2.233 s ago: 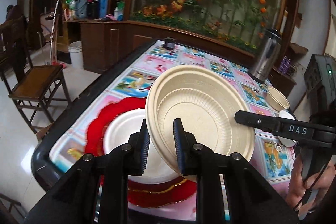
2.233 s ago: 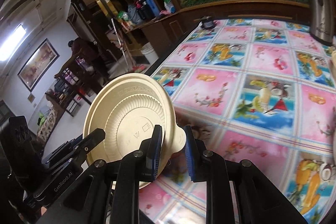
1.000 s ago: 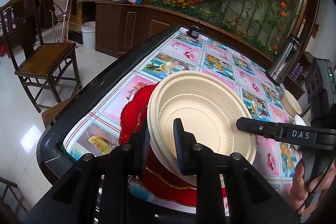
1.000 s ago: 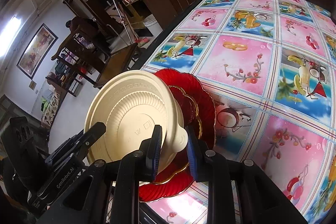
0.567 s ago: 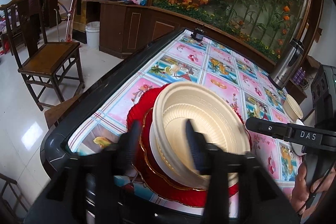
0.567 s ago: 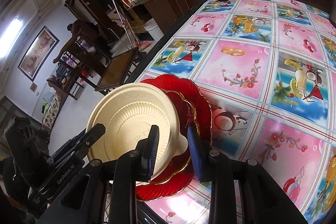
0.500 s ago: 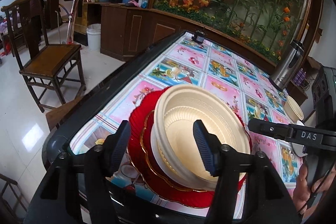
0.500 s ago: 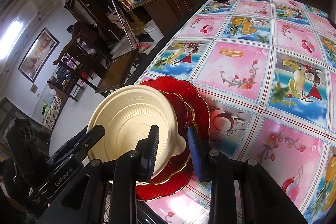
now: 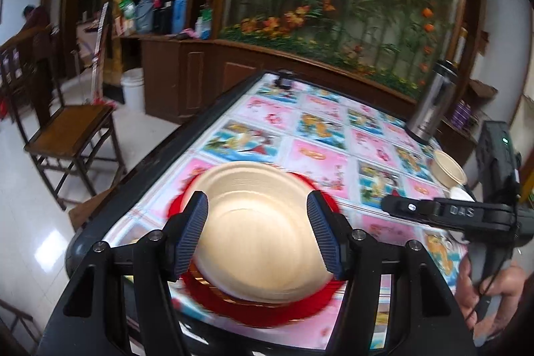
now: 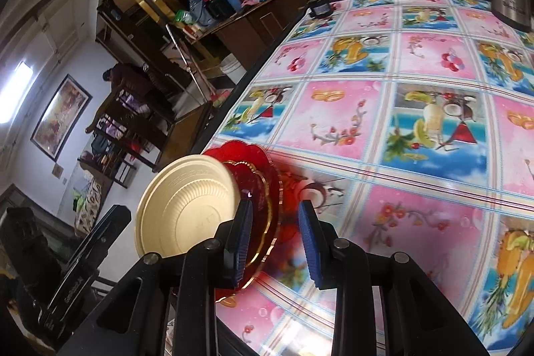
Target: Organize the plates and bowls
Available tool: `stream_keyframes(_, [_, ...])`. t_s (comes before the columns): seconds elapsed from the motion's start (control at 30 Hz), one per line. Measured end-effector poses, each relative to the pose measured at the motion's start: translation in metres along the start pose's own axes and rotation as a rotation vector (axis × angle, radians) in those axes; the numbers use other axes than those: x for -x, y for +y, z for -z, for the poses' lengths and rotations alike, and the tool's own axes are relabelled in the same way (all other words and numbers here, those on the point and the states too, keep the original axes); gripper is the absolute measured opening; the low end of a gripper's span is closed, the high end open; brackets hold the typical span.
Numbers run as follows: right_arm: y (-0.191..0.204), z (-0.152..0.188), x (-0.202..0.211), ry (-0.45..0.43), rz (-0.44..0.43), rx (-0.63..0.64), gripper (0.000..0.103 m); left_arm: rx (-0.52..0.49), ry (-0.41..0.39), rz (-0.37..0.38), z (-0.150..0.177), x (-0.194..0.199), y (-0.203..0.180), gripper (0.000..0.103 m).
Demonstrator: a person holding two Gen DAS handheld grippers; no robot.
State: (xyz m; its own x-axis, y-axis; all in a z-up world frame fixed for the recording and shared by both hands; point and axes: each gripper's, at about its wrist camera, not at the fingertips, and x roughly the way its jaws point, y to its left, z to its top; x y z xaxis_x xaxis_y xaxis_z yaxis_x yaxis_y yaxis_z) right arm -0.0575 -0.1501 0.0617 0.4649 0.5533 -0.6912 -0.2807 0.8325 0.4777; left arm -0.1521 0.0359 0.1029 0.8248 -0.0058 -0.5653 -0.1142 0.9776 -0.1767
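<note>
Left wrist view: the left tool (image 9: 257, 236) is shown with its jaws spread wide and nothing held between them. A beige plate (image 9: 257, 222) is seen lying on a red plate (image 9: 267, 312) near the corner of the counter (image 9: 333, 155). Right wrist view: the right tool (image 10: 275, 242) is likewise shown parted and empty, just beside the beige plate (image 10: 183, 209) and red plate (image 10: 263, 189). The stacking of this plate is judged to be complete, with both tools clear of it. A small beige bowl (image 9: 447, 169) and a white dish (image 9: 462, 194) are seen farther along the counter, near a steel flask (image 9: 430, 105). For the next move, a reach toward those pieces is probably called for, with a grip taken on a rim.
</note>
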Motion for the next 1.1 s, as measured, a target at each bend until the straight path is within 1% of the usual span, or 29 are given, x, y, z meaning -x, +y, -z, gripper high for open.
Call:
stream_keyframes(0.2, [-0.038,-0.002,0.032,-0.066,0.016,-0.061,0.031,-0.097,0.032,0.068,0.003,-0.005,-0.049,0.061])
stream_keyframes(0.33, [-0.075,-0.003,0.064,-0.132,0.04,-0.125,0.031,-0.162,0.069,0.115,0.011,-0.014,-0.083,0.061])
stream_keyframes(0.5, [-0.127,-0.002,0.11,-0.234,0.103,-0.217,0.032,-0.232,0.138,0.189,0.024,-0.025,-0.123,0.061])
stream_keyframes(0.57, [-0.15,-0.001,0.131,-0.284,0.134,-0.261,0.035,-0.259,0.168,0.218,0.03,-0.029,-0.138,0.061])
stream_keyframes(0.63, [-0.171,0.001,0.152,-0.338,0.182,-0.299,0.038,-0.285,0.191,0.239,0.037,-0.031,-0.15,0.061])
stream_keyframes(0.7, [-0.192,0.003,0.174,-0.399,0.265,-0.332,0.041,-0.311,0.208,0.251,0.043,-0.033,-0.16,0.061])
stream_keyframes(0.8, [-0.223,0.01,0.202,-0.48,0.428,-0.399,0.045,-0.322,0.227,0.264,0.048,-0.034,-0.166,0.061])
stream_keyframes(0.83, [-0.234,0.012,0.207,-0.489,0.489,-0.433,0.045,-0.323,0.231,0.264,0.048,-0.034,-0.167,0.061])
stream_keyframes(0.9, [-0.253,0.015,0.207,-0.471,0.534,-0.477,0.046,-0.321,0.234,0.263,0.049,-0.035,-0.168,0.061])
stream_keyframes(0.97, [-0.273,0.016,0.199,-0.425,0.528,-0.522,0.046,-0.319,0.239,0.263,0.049,-0.036,-0.167,0.061])
stream_keyframes(1.03, [-0.286,0.02,0.191,-0.401,0.515,-0.564,0.046,-0.315,0.244,0.263,0.048,-0.038,-0.166,0.061])
stream_keyframes(1.1, [-0.289,0.019,0.18,-0.375,0.484,-0.555,0.046,-0.313,0.248,0.259,0.048,-0.04,-0.164,0.061])
